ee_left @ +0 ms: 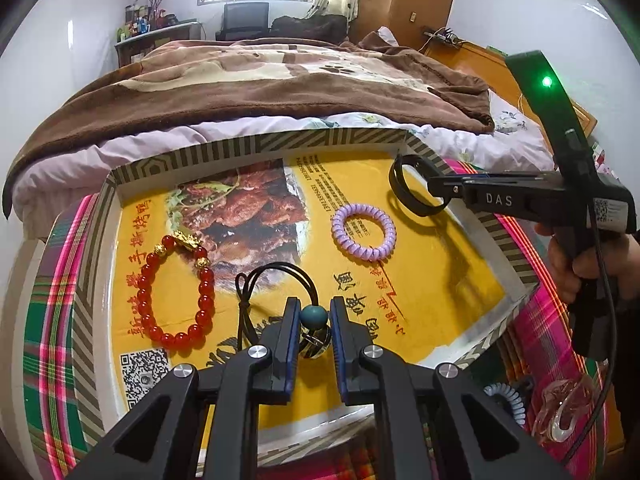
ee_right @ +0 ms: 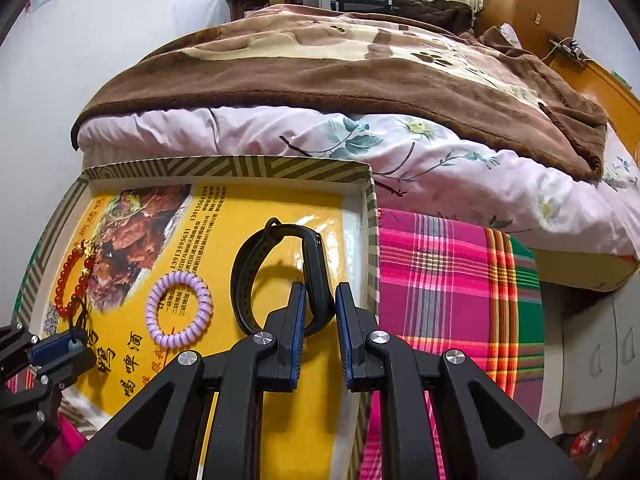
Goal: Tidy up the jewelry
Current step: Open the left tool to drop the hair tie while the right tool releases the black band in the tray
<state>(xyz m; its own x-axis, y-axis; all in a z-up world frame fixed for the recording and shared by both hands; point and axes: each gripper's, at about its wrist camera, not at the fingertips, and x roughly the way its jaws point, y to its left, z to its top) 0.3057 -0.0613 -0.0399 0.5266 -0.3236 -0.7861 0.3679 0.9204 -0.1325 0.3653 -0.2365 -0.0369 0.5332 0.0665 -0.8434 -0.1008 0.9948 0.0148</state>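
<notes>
Blue-padded left gripper (ee_left: 314,316) pinches a teal bead (ee_left: 314,315) on a black cord (ee_left: 276,276) inside the tray (ee_left: 256,144), beside the red bracelet (ee_left: 176,292). Farther right, the right gripper (ee_right: 320,304) clamps a black wristband (ee_right: 276,276) near the purple coil tie (ee_right: 179,312).

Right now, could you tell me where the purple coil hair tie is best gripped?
Grip the purple coil hair tie across one side of its ring, one finger inside the hole, coming straight down. It lies flat in the box lid, apart from the other pieces, so any side looks reachable.
</notes>
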